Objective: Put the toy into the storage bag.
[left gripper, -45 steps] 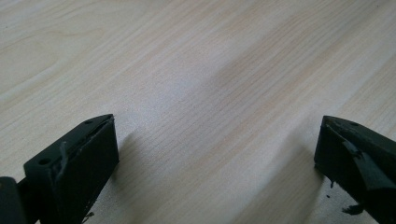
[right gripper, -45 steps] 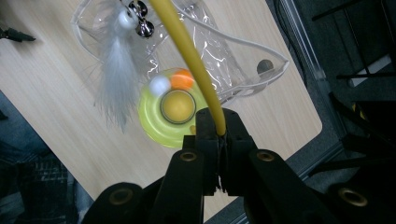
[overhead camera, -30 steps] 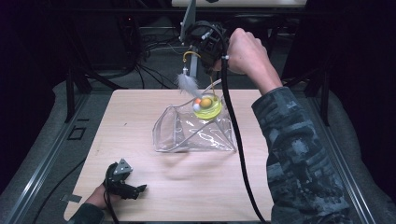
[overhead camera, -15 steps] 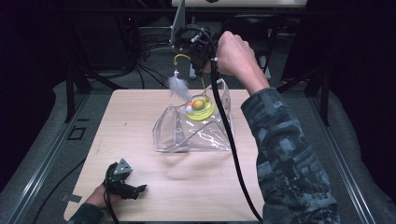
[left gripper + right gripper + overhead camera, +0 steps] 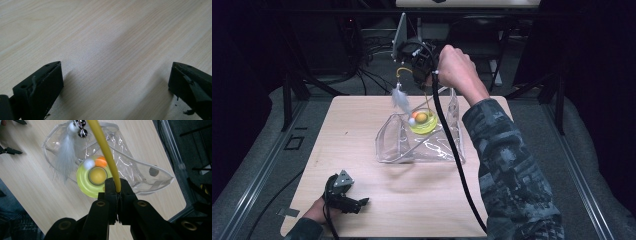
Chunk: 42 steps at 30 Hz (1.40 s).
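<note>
My right gripper (image 5: 413, 70) hangs above the far edge of the table, shut on a thin yellow wand (image 5: 105, 150). A white feather (image 5: 401, 99) and a small silver bell (image 5: 81, 127) dangle from the wand's curved end (image 5: 399, 72). Below them lies a clear plastic bag (image 5: 432, 147), and a yellow-green ring toy (image 5: 422, 122) with an orange and a white ball shows inside it. In the right gripper view the closed fingertips (image 5: 116, 185) stand over the ring toy (image 5: 85, 185) and the bag (image 5: 140, 175). My left gripper (image 5: 357, 202) rests on the table's near left, open (image 5: 116, 67) over bare wood.
The light wooden table (image 5: 362, 120) has black frame rails around it and cables on the floor behind. The right gripper's black cable (image 5: 452, 145) trails down across the bag toward the near edge.
The right hand has moved left and down with the wand, and the feather swung left with it. The left gripper has not moved.
</note>
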Available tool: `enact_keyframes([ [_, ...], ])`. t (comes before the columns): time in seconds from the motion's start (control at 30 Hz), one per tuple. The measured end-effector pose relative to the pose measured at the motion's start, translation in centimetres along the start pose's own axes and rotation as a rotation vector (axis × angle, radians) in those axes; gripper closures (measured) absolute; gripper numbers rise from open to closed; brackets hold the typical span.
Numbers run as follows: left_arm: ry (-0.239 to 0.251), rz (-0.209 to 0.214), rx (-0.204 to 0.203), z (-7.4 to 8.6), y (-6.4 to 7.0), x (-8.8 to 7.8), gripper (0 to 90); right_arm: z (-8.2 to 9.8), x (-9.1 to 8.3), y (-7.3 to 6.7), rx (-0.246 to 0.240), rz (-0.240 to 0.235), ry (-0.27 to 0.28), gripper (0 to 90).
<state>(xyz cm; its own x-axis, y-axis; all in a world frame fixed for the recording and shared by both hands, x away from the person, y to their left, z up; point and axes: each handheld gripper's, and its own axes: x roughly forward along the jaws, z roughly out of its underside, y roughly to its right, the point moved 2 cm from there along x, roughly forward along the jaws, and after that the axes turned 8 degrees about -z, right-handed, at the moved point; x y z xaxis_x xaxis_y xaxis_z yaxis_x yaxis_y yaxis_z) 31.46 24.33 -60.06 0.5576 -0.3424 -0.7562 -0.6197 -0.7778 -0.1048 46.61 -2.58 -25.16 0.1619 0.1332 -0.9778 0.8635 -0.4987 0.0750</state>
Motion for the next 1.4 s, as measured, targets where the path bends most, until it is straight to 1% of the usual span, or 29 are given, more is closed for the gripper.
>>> enact_keyframes([
  [0.13, 0.0, 0.002, 0.001, 0.0, 0.0, 0.0, 0.0, 0.1, 0.8, 0.3, 0.012, -0.006, 0.0, 87.8],
  [0.4, 0.001, 0.003, 0.001, 0.0, 0.0, 0.0, 0.0, 0.9, 2.6, 1.0, 0.027, -0.026, -0.025, 87.8],
  [0.47, 0.0, 0.002, 0.001, 0.0, 0.0, 0.0, 0.0, 1.2, 3.0, 1.1, 0.035, -0.03, -0.021, 87.8],
  [0.5, 0.0, 0.002, 0.002, 0.0, 0.0, 0.0, 0.0, 1.3, 3.2, 1.2, 0.033, -0.033, -0.03, 87.8],
  [0.53, 0.0, 0.002, 0.001, 0.0, 0.0, 0.0, 0.0, 1.5, 3.4, 1.3, 0.035, -0.032, -0.027, 87.8],
  [0.57, 0.001, 0.001, 0.0, 0.0, 0.0, 0.0, 0.0, 1.7, 3.6, 1.3, 0.046, -0.037, -0.027, 87.8],
  [0.67, 0.001, 0.002, 0.0, 0.0, 0.0, 0.0, 0.0, 2.3, 4.2, 1.4, 0.048, -0.041, -0.039, 87.8],
  [0.83, 0.001, 0.003, 0.0, 0.0, 0.0, 0.0, 0.0, 3.7, 6.0, 1.7, 0.057, -0.061, -0.046, 87.8],
  [1.0, 0.001, 0.003, 0.0, 0.0, 0.0, 0.0, 0.0, 4.7, 7.3, 2.0, 0.073, -0.069, -0.044, 87.8],
  [1.17, 0.001, 0.004, 0.001, 0.0, 0.0, 0.0, 0.0, 5.6, 8.2, 2.2, 0.075, -0.075, -0.047, 87.8],
  [1.23, 0.001, 0.003, 0.001, 0.0, 0.0, 0.0, 0.0, 5.8, 8.5, 2.2, 0.084, -0.082, -0.042, 87.8],
  [1.4, 0.001, 0.003, 0.001, 0.0, 0.0, 0.0, 0.0, 6.3, 9.4, 2.3, 0.093, -0.094, -0.051, 87.8],
])
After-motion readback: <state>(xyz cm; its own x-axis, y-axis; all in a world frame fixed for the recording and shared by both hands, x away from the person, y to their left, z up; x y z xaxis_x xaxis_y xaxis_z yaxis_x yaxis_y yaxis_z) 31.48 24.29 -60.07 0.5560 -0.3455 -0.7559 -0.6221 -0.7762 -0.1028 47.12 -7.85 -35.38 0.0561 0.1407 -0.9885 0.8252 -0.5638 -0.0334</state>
